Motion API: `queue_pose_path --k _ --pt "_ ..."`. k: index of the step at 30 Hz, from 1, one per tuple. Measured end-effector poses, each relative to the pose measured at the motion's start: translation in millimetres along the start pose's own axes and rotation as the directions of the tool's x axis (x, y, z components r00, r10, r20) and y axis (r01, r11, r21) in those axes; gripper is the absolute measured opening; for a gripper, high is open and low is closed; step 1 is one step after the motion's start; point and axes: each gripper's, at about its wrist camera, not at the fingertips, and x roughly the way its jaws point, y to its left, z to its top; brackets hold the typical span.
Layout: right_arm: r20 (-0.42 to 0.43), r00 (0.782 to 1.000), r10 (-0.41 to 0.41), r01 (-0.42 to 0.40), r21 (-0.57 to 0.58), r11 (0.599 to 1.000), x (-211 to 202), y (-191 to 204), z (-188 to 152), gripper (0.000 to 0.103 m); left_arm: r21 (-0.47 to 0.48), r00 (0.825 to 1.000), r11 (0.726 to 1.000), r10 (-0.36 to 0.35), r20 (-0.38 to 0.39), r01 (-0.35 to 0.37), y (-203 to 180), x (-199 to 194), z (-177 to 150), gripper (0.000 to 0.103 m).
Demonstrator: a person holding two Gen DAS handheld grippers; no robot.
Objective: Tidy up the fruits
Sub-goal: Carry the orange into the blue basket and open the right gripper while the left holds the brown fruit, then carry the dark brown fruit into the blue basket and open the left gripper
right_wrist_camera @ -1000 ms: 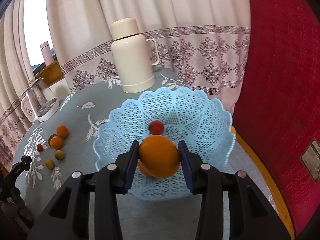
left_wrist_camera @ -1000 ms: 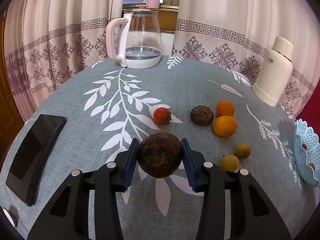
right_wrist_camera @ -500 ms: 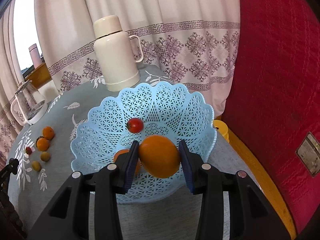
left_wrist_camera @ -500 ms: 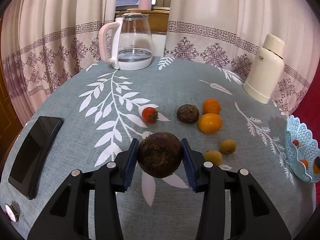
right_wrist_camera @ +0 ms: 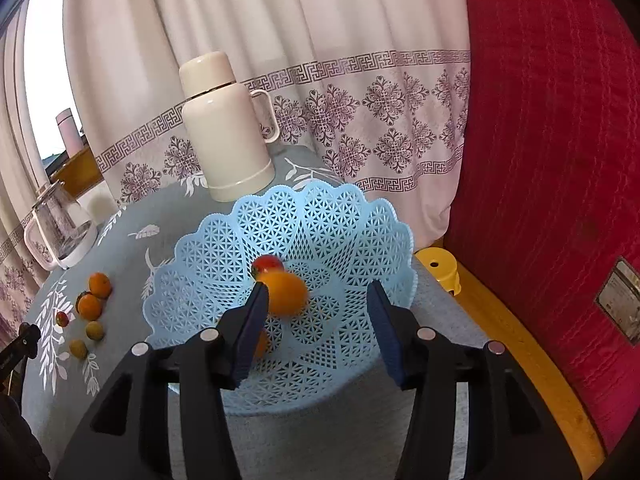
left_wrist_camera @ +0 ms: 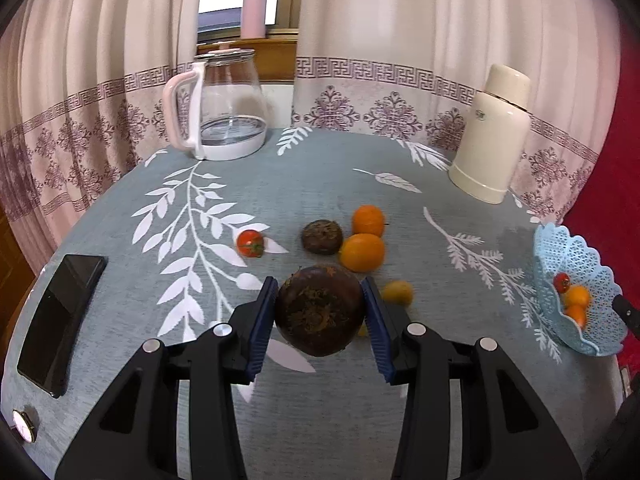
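Observation:
My left gripper (left_wrist_camera: 320,316) is shut on a dark brown round fruit (left_wrist_camera: 320,310) and holds it above the table. Beyond it lie a cherry tomato (left_wrist_camera: 250,243), a second dark fruit (left_wrist_camera: 322,237), two oranges (left_wrist_camera: 362,252) and small yellow fruits (left_wrist_camera: 396,292). The blue lattice basket (left_wrist_camera: 576,248) stands at the right edge. My right gripper (right_wrist_camera: 316,328) is open above the basket (right_wrist_camera: 352,232). An orange (right_wrist_camera: 284,292), blurred, is in the basket just past the left finger, by a tomato (right_wrist_camera: 268,262) and another orange (right_wrist_camera: 262,344).
A glass kettle (left_wrist_camera: 224,110) stands at the back, a cream thermos (left_wrist_camera: 494,136) at the back right. A black phone (left_wrist_camera: 62,312) and a watch (left_wrist_camera: 25,430) lie at the left edge. A red wall (right_wrist_camera: 552,160) and a yellow stool (right_wrist_camera: 442,270) are behind the basket.
My right gripper has opened and let go of its orange, which now sits in the basket. My left gripper has lifted and pulled back with the dark fruit still held.

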Motion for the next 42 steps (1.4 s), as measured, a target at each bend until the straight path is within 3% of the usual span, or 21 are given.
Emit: queue_pose_path --k 10,19,28,42 --pt "0.036 0.999 -0.008 0.008 0.014 1.000 -4 -3 1 0.058 0.041 0.998 0.998 -0.056 -0.010 0.056 -30 -3 1 0.044" --pt "0.083 0.995 -0.058 0.056 0.021 0.998 -10 -2 -3 0.066 0.125 0.989 0.981 -0.146 -0.012 0.147 -87 -7 6 0.044" --pt "0.115 0.990 -0.080 0.078 0.020 0.997 -14 1 -4 0.066 0.212 0.964 0.940 -0.265 -0.037 0.267 -155 -4 10 0.044" --pt "0.129 0.988 -0.090 0.085 0.040 0.996 -16 -3 -6 0.066 0.279 0.935 0.892 -0.343 -0.093 0.355 -208 20 4 0.044"
